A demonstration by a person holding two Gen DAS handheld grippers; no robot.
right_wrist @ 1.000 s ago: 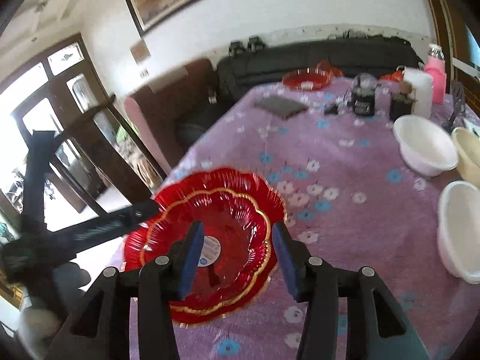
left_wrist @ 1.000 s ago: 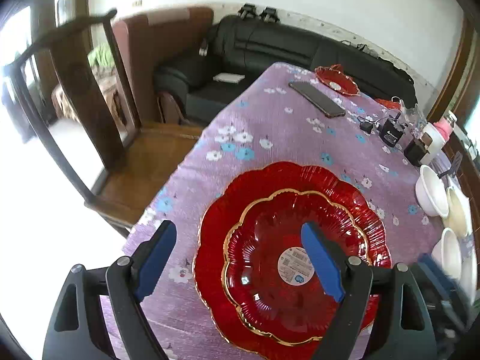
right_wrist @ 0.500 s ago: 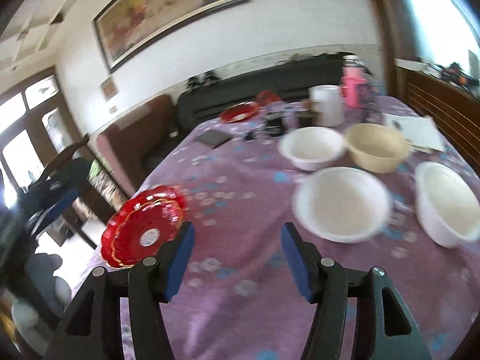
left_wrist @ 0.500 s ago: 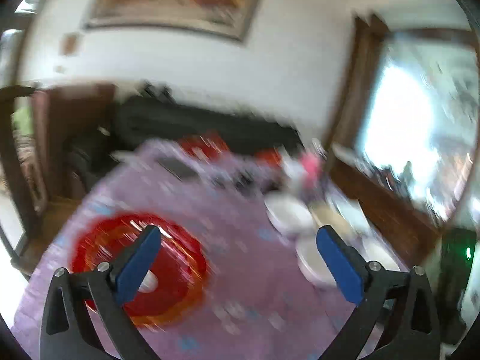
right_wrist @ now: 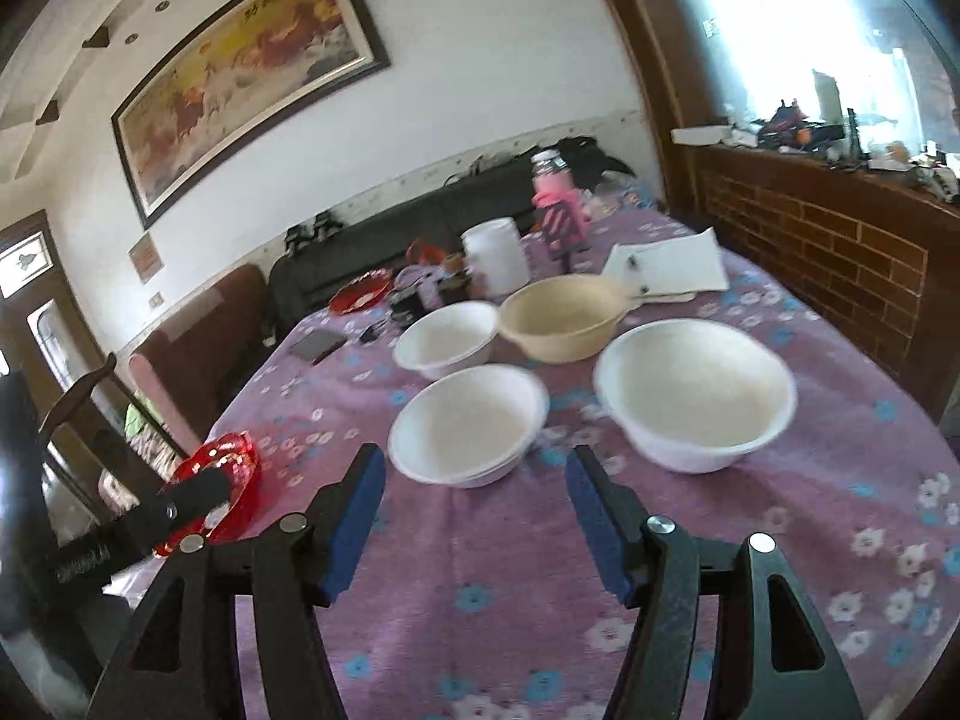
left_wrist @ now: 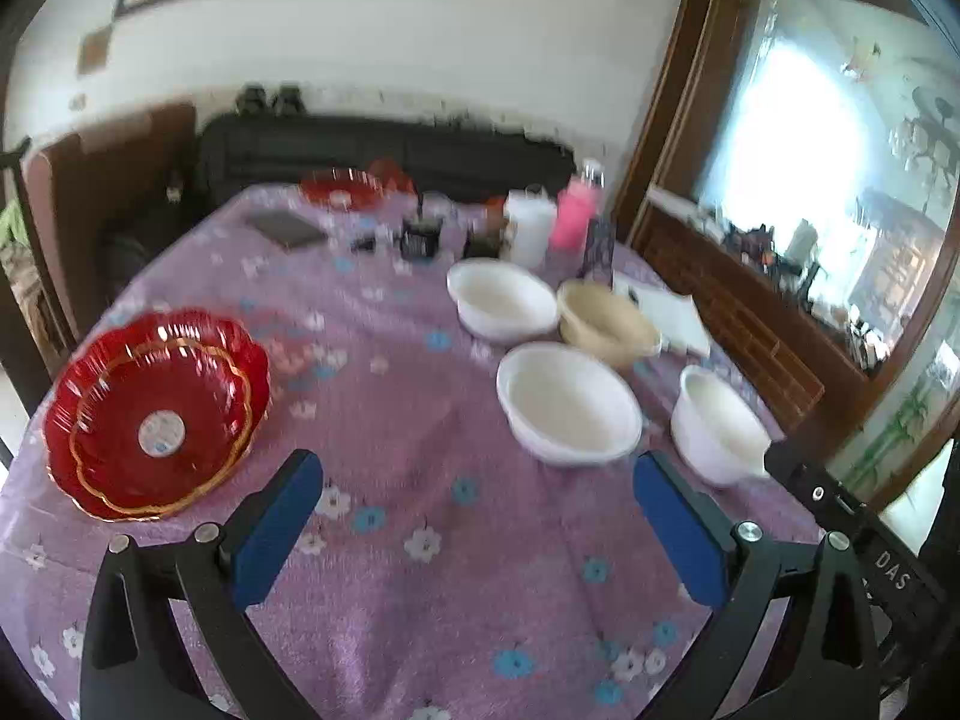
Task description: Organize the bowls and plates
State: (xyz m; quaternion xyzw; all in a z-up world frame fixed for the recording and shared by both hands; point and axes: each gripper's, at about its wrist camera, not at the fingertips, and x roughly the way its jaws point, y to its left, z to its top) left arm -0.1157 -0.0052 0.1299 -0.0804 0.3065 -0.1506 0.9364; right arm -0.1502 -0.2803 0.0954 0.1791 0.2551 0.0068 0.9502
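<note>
Your left gripper is wide and empty; your right gripper, jaws just opening, holds nothing; the nearest white bowl lies just ahead, close beside a larger white bowl; a fast approach could push them together.

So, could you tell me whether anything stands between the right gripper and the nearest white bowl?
Nothing visible does. The right gripper is open and empty, and only bare purple tablecloth lies between it and the nearest white bowl just ahead.

both claws swung off the stacked red plates toward the bowls, jaws opening wider, empty.
</note>
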